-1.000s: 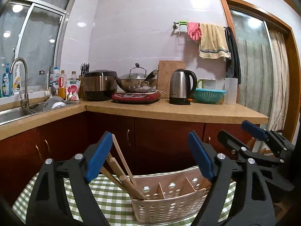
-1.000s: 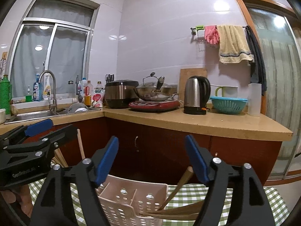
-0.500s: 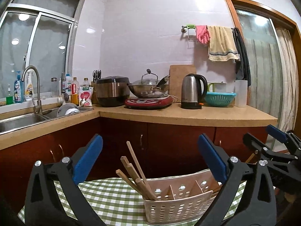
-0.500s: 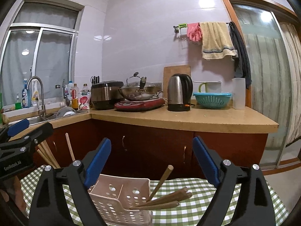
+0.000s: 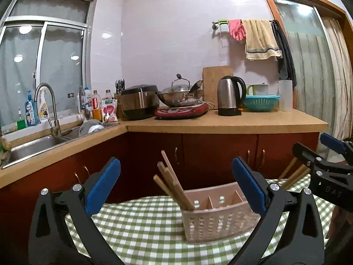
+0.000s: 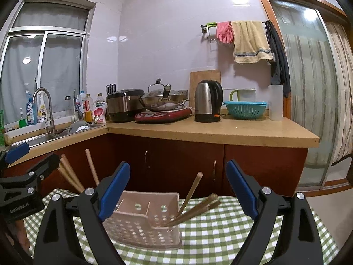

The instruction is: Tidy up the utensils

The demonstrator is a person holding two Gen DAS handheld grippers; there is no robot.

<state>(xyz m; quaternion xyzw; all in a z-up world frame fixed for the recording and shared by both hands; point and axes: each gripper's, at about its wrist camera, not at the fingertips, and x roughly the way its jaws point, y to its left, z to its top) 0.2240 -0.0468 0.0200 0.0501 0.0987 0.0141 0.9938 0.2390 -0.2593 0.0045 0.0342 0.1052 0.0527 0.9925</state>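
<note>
A pale perforated utensil basket (image 5: 217, 218) stands on the green-checked cloth (image 5: 141, 225) of the worktop, divided into compartments. Wooden chopsticks (image 5: 171, 183) lean out of its left end compartment; a second bunch of chopsticks (image 6: 195, 206) leans out of the opposite end. The left hand-held gripper (image 5: 176, 190) hangs released before the basket, nothing between its blue pads — its jaws have just been opening. The right hand-held gripper (image 6: 178, 187) is likewise spread and empty, jaws just widened.

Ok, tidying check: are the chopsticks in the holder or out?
In. Two bundles of chopsticks lean from opposite end compartments of the pink holder; none lie on the checked cloth.
</note>
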